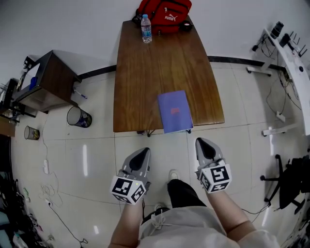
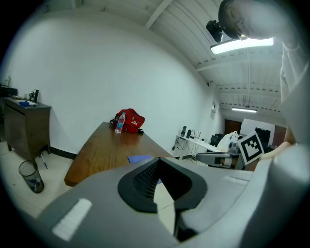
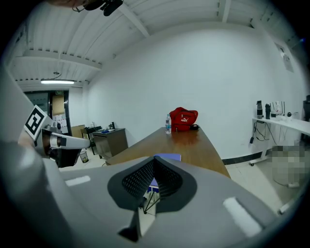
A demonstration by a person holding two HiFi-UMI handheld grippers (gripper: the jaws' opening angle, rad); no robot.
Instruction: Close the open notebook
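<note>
A purple notebook [image 1: 174, 111] lies closed and flat on the brown wooden table [image 1: 145, 72], close to its near edge; it also shows as a blue strip [image 2: 140, 158] in the left gripper view and just past the jaw tips [image 3: 167, 157] in the right gripper view. Both grippers hang over the floor in front of the table, short of the notebook and touching nothing. My left gripper [image 1: 144, 151] has its jaws together at the tips with nothing between them. My right gripper [image 1: 201, 141] is shut and empty too, a little right of the notebook's line.
A water bottle [image 1: 146, 29] and a red bag [image 1: 164, 12] stand at the table's far end. A dark cabinet [image 1: 43, 82] and a waste bin [image 1: 78, 117] are to the left, a white desk [image 1: 290, 53] and a chair [image 1: 290, 184] to the right. The person's legs are below.
</note>
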